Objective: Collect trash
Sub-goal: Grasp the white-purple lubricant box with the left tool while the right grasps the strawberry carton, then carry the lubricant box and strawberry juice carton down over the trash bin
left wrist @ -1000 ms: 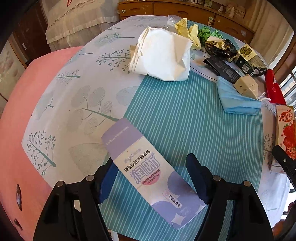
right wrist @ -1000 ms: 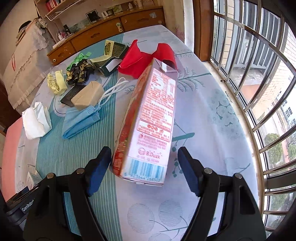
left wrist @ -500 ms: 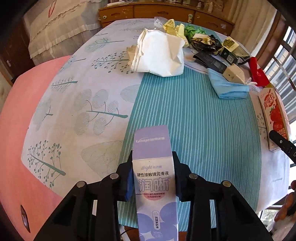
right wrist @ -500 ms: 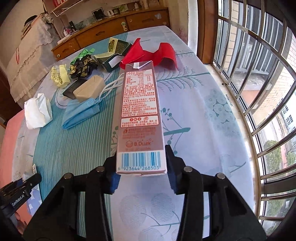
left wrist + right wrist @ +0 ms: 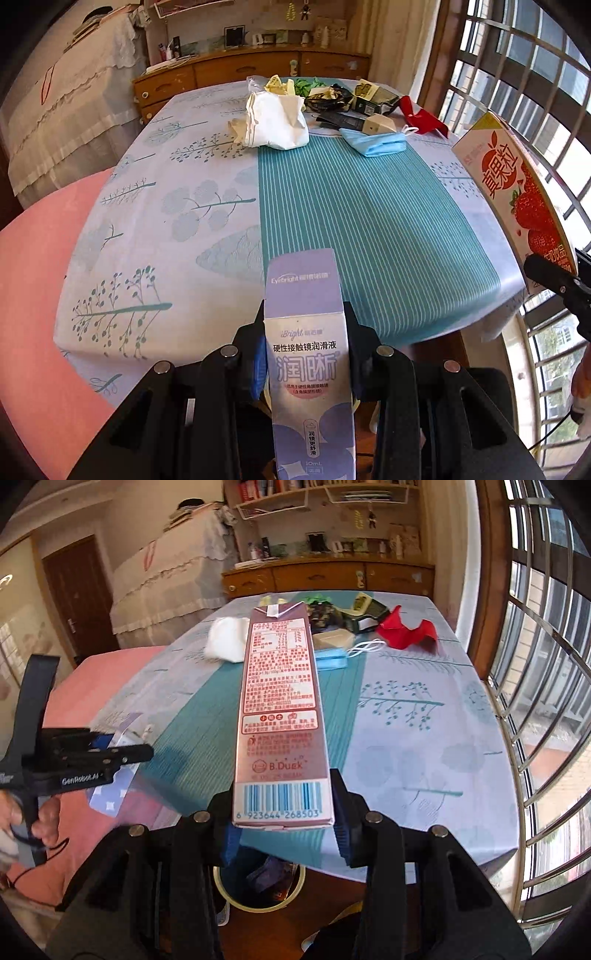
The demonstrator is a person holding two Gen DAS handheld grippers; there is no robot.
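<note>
Right wrist: juice carton (image 5: 280, 716) lengthwise, spout seemingly tableward.

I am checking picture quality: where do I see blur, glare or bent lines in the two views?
Left wrist view: window bars bow from fisheye; printing on the purple box reads sharp. Right wrist view: daylight through the window is bright; the left gripper looks blurred; the carton barcode is clear.

purple box (image 5: 310, 369): bottom cut off | bin (image 5: 258, 890): mostly hidden by fingers
</note>
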